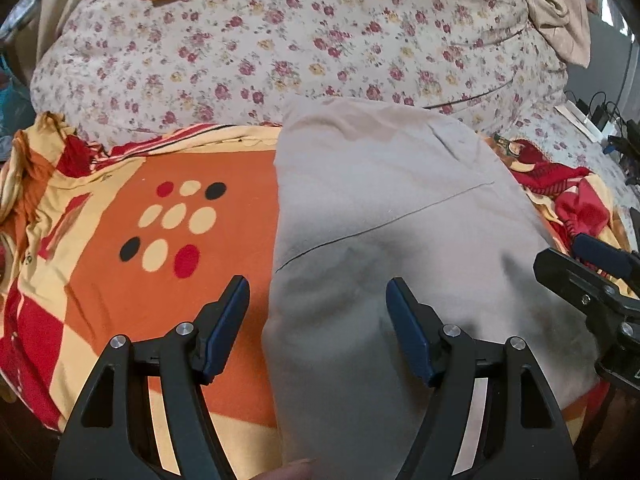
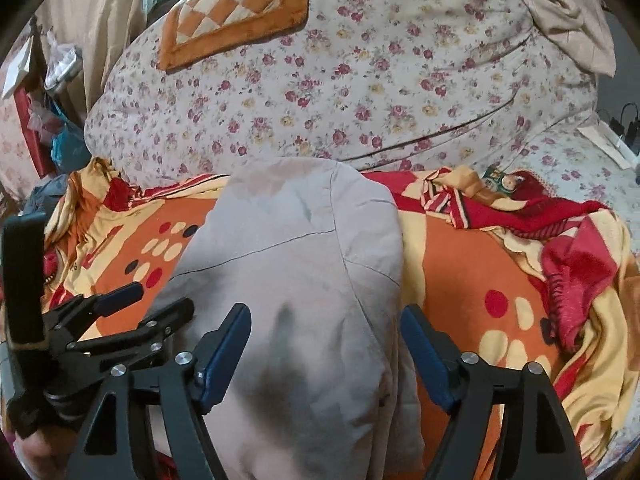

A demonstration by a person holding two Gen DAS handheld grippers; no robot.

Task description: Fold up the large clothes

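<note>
On the bed's orange spotted blanket (image 1: 168, 184), before the floral quilt (image 1: 280, 52), our folded grey garment (image 1: 400, 220) looks soft, limp and light, best pinched at its near hem, while our left gripper (image 1: 318, 328) and right gripper (image 2: 326, 344) hover spread wide, holding nothing.

Black left gripper (image 1: 318, 330) and right gripper (image 2: 326, 356), blue-padded jaws, silver screws.

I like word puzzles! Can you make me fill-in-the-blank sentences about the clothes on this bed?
1. The folded garment is plain ____ in colour.
2. It lies on an orange blanket with ____ printed on it.
3. The left gripper and right gripper both have their jaws ____.
4. The big quilt behind has a ____ pattern.

Missing words: grey; dots; open; flower
</note>
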